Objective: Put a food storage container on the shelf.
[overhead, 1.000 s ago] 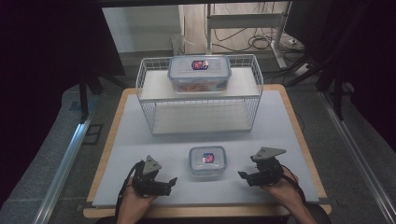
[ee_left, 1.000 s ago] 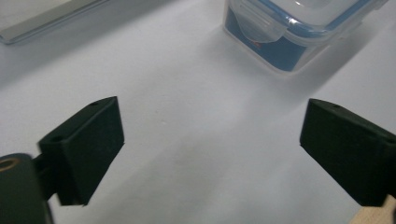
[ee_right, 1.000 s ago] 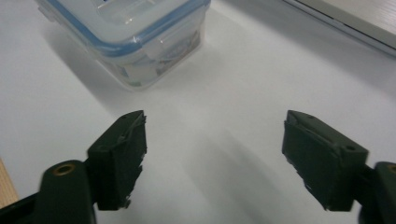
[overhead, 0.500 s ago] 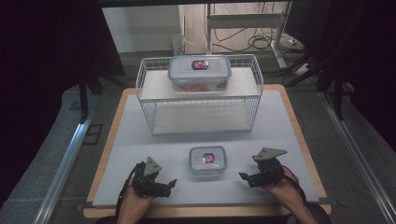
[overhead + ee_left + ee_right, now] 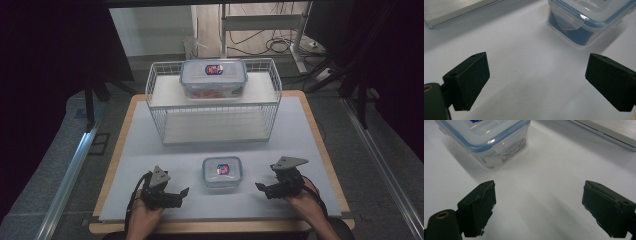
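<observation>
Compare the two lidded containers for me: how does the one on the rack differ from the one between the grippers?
The large container sits on top of the wire rack; the small container stands on the table mat. The large container is oblong and wider; the small container is nearly square. The large container shows reddish contents; the small container's are unclear. Both have clear, blue-rimmed clip lids with a red and blue label.

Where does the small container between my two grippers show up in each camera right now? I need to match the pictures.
High view: small container sits low centre on the mat, between the two grippers.
Left gripper view: top right, latch side facing the open jaws.
Right gripper view: top left, a corner facing the camera.
Shared landmark: its blue-rimmed clear lid; the wire rack lies behind it.
</observation>
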Available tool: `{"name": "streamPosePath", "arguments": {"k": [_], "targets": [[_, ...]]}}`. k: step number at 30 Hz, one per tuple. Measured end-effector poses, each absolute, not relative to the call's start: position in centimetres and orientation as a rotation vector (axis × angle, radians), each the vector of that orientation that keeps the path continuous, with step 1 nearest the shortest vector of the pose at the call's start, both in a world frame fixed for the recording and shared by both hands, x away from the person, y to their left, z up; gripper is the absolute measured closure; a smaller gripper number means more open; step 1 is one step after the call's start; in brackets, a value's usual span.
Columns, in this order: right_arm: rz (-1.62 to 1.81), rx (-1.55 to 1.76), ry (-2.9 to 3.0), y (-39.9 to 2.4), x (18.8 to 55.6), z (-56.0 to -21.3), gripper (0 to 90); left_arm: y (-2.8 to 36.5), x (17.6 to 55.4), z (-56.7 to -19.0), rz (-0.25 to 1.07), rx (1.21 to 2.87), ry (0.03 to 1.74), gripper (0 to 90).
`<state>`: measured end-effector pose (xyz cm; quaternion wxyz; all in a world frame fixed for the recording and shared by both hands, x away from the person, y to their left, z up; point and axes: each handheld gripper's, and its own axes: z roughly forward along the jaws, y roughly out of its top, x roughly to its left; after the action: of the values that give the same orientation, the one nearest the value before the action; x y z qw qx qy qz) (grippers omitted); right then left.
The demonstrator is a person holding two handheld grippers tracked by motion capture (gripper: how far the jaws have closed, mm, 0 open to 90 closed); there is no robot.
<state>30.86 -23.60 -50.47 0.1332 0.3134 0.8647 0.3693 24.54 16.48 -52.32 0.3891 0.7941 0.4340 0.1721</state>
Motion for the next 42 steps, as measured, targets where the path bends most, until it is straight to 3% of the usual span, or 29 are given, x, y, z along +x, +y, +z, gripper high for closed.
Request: {"name": "streamPosePath", "arguments": {"k": [12,19,29,42], "targets": [[1.075,0.950,2.582,-22.6,31.4,-50.0,5.9,15.1,26.4,-51.1,0.337,2.060,1.109,1.9],[1.123,0.983,2.651,-21.4,32.2,-49.5,3.4,14.3,28.0,-50.3,0.238,2.019,1.091,6.5],[1.193,1.103,2.715,-19.3,34.4,-48.9,23.3,12.5,30.8,-50.4,0.060,1.971,1.090,18.3],[1.247,1.223,2.822,-17.6,36.5,-50.2,23.7,11.9,32.7,-52.4,-0.209,1.928,1.065,25.6]]}}
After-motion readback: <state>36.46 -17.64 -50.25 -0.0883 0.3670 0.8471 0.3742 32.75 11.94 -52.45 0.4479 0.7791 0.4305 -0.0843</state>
